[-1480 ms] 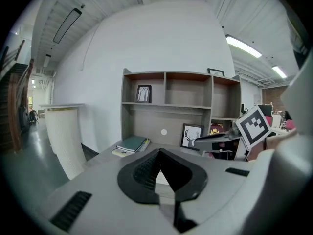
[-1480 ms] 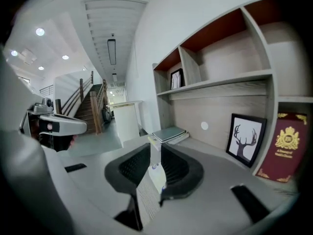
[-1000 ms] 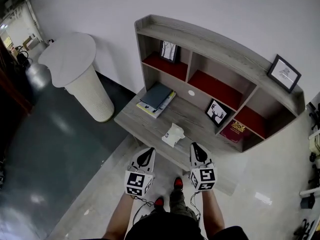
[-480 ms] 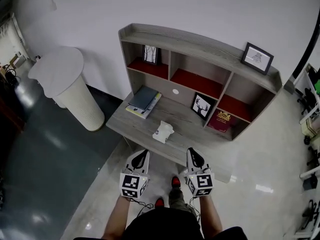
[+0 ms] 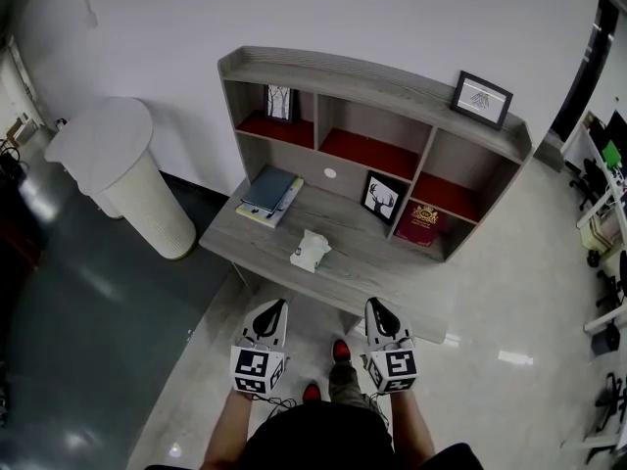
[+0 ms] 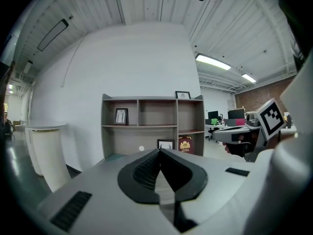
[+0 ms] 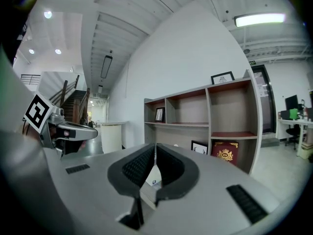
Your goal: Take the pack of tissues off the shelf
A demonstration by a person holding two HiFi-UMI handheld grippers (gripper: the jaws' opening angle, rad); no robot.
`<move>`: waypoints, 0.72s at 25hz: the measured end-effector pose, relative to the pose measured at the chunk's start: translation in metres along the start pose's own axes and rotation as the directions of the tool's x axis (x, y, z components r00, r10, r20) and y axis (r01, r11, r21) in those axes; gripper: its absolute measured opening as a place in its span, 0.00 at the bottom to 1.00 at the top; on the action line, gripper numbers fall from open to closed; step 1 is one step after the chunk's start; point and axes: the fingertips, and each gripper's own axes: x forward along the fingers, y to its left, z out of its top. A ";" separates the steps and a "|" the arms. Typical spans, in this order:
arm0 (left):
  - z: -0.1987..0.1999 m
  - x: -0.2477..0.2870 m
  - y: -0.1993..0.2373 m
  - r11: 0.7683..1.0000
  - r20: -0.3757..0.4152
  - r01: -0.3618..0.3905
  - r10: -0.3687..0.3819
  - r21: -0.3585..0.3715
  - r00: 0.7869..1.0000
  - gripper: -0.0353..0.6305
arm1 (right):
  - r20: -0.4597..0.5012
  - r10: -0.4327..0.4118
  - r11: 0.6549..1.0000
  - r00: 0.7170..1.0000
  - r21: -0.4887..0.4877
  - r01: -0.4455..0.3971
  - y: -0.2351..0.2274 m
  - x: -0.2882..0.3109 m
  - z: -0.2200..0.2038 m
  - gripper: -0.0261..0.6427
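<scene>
The pack of tissues (image 5: 311,250), white and a little crumpled, lies on the grey wood-grain counter (image 5: 392,277) at the foot of the shelf (image 5: 372,74). It is ahead of both pairs of fingers and well apart from them, somewhat nearer the left pair's line than the right's.

The left gripper (image 5: 277,305) is held short of the counter's front edge, its fingers (image 6: 145,169) closed together on nothing. The right gripper (image 5: 376,305) is level with it, fingers (image 7: 138,168) likewise pressed together and empty.

Beyond the pack, to the left of the fingers, lies a stack of books (image 5: 269,193). To the right a deer picture (image 5: 380,198) leans beside a red book (image 5: 421,223) bearing a gold crest, its lettering too small to read. A framed print (image 5: 481,99) stands on top of the shelf. A white ribbed pedestal (image 5: 118,169) stands far left against the white wall. The floor (image 5: 509,292) is pale and glossy.
</scene>
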 end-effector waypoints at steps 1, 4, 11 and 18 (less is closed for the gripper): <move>0.000 -0.001 -0.001 1.000 0.000 0.002 -0.002 0.001 1.000 0.06 | -0.001 0.000 1.000 1.000 0.000 0.000 0.001 -0.002 -0.001 0.09; -0.001 -0.004 -0.002 1.000 -0.001 0.007 -0.007 0.005 1.000 0.06 | -0.007 -0.003 1.000 1.000 -0.003 0.003 0.004 -0.007 -0.005 0.09; 0.000 -0.008 -0.001 1.000 0.004 0.004 -0.004 0.004 1.000 0.06 | -0.013 0.002 1.000 1.000 -0.006 -0.002 0.010 -0.009 -0.009 0.09; -0.001 -0.007 -0.001 1.000 -0.002 0.004 -0.004 0.006 1.000 0.06 | -0.006 -0.002 1.000 1.000 0.004 0.002 0.008 -0.010 -0.007 0.09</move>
